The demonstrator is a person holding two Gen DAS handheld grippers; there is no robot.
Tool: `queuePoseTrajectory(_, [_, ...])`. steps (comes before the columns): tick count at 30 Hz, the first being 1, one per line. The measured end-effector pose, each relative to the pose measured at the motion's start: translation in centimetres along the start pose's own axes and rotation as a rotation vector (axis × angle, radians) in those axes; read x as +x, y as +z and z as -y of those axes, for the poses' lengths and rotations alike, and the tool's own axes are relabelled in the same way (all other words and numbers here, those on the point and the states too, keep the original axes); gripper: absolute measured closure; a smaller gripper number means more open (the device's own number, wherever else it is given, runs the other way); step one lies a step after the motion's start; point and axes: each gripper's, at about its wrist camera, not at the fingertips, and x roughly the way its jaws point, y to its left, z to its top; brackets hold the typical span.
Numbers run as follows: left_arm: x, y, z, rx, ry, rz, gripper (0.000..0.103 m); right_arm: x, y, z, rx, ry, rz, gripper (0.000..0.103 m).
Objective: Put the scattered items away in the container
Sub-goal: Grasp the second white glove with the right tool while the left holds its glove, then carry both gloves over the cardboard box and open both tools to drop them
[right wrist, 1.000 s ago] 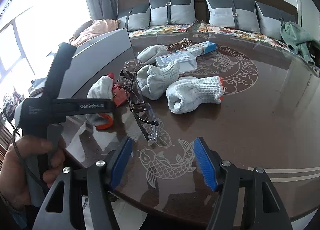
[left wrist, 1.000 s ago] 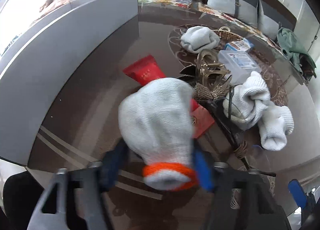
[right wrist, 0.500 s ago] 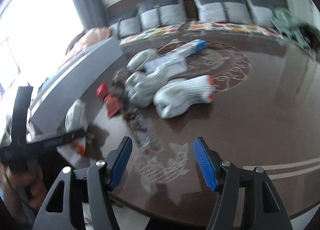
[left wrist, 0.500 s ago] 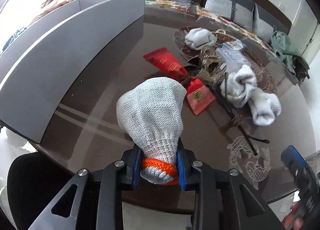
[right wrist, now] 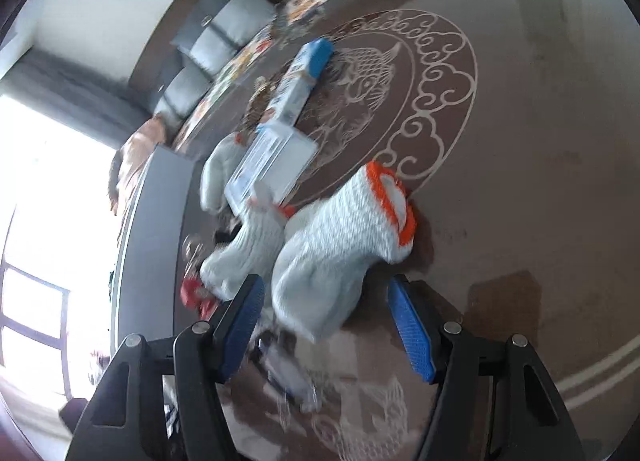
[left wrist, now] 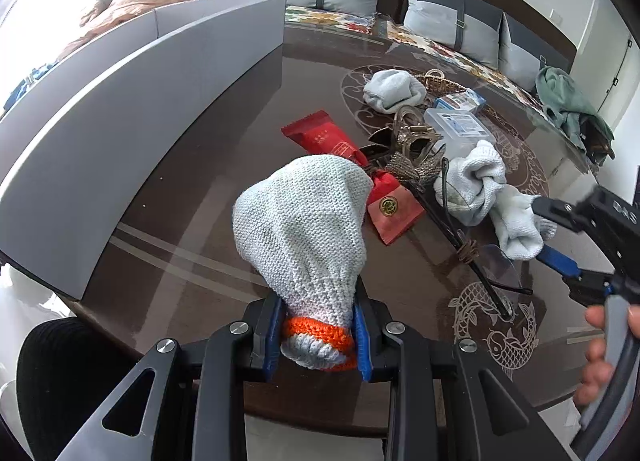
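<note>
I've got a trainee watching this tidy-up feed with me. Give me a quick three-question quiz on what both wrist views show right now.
1. True or false: the left gripper is shut on the cuff of a white knit glove.
2. Which is open? A) left gripper B) right gripper
3. Fill in: the red packet lies on the table between the held glove and the ____ safety glasses.

Key: 1 true. 2 B; its blue pads stand apart before a glove with an orange cuff on the table. 3 clear.

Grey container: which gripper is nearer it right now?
Left. The left gripper, holding a glove, is beside the grey container; the right gripper is across the pile.
</note>
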Motion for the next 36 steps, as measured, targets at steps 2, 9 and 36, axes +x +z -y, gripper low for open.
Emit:
queuePoseTrajectory(2, [0.3,0.0,0.1,0.002,-0.001,-0.005,0.074,0.4,0.3,-0.4,0.002,-0.028,0.031,0.037])
queuePoseTrajectory(9, [0.7,-0.3,1.1,0.040,-0.010,-0.019,0.074,1.7,0.2,-2.2,-0.254,-0.127,0.037,0.081])
queuePoseTrajectory(36, [-3.7,-1.6,2.5,0.095,-0.067,0.053,0.074,-6.2,-14.5,-10.6,-0.944,-0.078,0.137,0.082])
